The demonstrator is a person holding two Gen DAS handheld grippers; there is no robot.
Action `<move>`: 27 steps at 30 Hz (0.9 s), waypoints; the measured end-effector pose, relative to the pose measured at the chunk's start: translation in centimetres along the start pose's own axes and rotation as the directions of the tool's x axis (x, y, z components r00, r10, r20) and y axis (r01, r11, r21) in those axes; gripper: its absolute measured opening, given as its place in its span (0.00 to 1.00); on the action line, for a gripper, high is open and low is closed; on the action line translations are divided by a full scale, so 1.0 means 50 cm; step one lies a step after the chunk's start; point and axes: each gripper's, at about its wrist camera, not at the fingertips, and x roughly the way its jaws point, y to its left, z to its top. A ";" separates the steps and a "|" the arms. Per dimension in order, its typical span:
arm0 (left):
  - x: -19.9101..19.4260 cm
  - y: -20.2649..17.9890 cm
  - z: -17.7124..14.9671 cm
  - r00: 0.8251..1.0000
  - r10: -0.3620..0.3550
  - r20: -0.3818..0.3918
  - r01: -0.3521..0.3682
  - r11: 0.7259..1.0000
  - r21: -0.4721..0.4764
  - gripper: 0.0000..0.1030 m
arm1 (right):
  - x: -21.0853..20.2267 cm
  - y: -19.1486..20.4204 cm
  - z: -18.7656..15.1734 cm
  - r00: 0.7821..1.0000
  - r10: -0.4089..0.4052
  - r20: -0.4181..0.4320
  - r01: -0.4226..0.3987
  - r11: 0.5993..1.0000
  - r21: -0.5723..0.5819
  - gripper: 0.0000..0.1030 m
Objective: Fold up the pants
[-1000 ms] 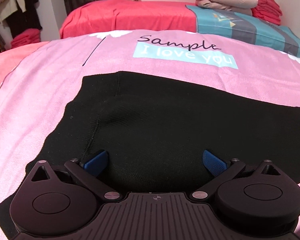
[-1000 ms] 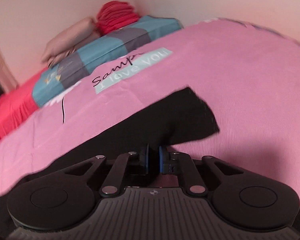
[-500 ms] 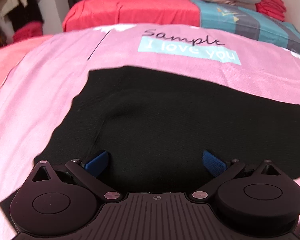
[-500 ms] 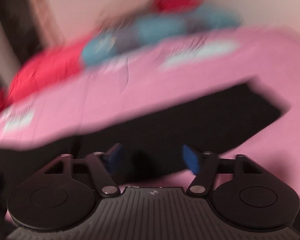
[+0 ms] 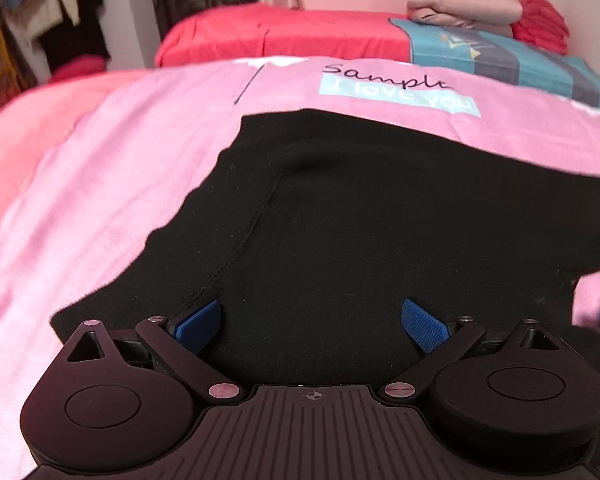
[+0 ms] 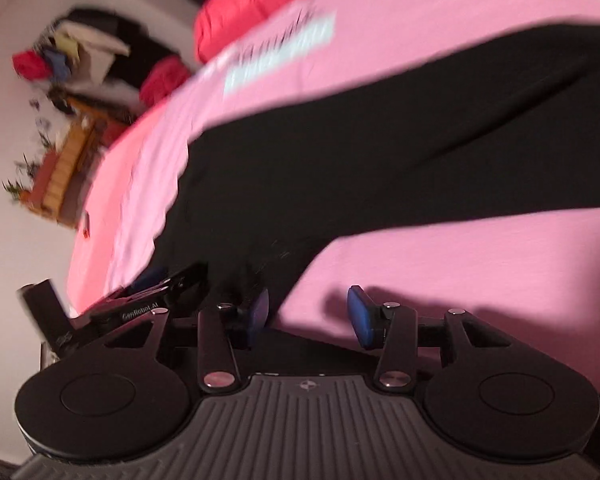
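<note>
Black pants (image 5: 360, 216) lie flat on a pink bedspread (image 5: 100, 168), the wide upper part near me and the legs running off to the right. My left gripper (image 5: 312, 324) is open and empty, low over the upper part by a stitched seam. In the right wrist view the pants (image 6: 380, 148) stretch up to the right. My right gripper (image 6: 308, 312) is open and empty at the pants' near edge, over pink cloth. The left gripper's body (image 6: 140, 304) shows at the lower left of that view.
Folded beige and red cloths (image 5: 480, 12) and a teal patterned pillow (image 5: 500, 56) lie at the bed's far right by the wall. A red bed cover (image 5: 280, 36) lies behind. Hanging clothes (image 5: 40, 12) and wooden furniture (image 6: 60, 172) stand beyond the left edge.
My right gripper has let go of the pant leg and opened, then swung left toward the upper part near the left gripper. The left gripper stayed open and shifted slightly.
</note>
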 end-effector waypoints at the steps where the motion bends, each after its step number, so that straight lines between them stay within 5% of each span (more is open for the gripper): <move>1: 0.000 -0.003 -0.001 1.000 0.009 0.002 -0.009 1.000 -0.001 1.00 | 0.022 0.010 -0.006 1.000 0.016 0.003 -0.016 1.000 0.003 0.49; 3: 0.002 0.001 -0.001 1.000 0.008 0.003 -0.008 1.000 -0.015 1.00 | 0.047 0.011 -0.004 0.998 0.051 0.042 -0.053 0.997 0.048 0.45; 5: 0.002 0.003 -0.002 1.000 0.005 0.007 -0.004 1.000 -0.016 1.00 | 0.064 0.010 0.000 0.998 0.022 0.061 -0.026 0.998 0.065 0.12; 9: 0.001 0.002 -0.005 1.000 0.008 0.016 -0.008 1.000 -0.013 1.00 | 0.040 0.024 -0.001 0.977 0.020 0.210 -0.015 1.000 -0.021 0.08; 11: 0.001 0.002 -0.005 1.000 0.009 0.014 -0.009 1.000 -0.013 1.00 | 0.058 0.014 0.000 0.984 0.006 0.176 -0.012 0.999 0.032 0.08; 14: 0.001 0.002 -0.007 1.000 0.009 0.017 -0.009 1.000 -0.012 1.00 | 0.048 0.028 -0.017 0.990 -0.030 0.136 0.034 0.999 -0.027 0.17; 18: 0.001 0.000 -0.006 1.000 0.010 0.015 -0.010 1.000 -0.012 1.00 | -0.033 0.081 -0.063 0.960 -0.106 0.258 0.159 0.967 -0.197 0.57; 22: 0.001 0.001 -0.006 1.000 0.010 0.015 -0.010 1.000 -0.012 1.00 | -0.112 0.119 -0.139 0.938 -0.121 0.324 0.250 0.884 -0.395 0.60; 27: 0.001 0.001 -0.006 1.000 0.010 0.016 -0.010 1.000 -0.012 1.00 | -0.160 0.150 -0.231 0.969 -0.087 0.231 0.208 0.793 -0.572 0.70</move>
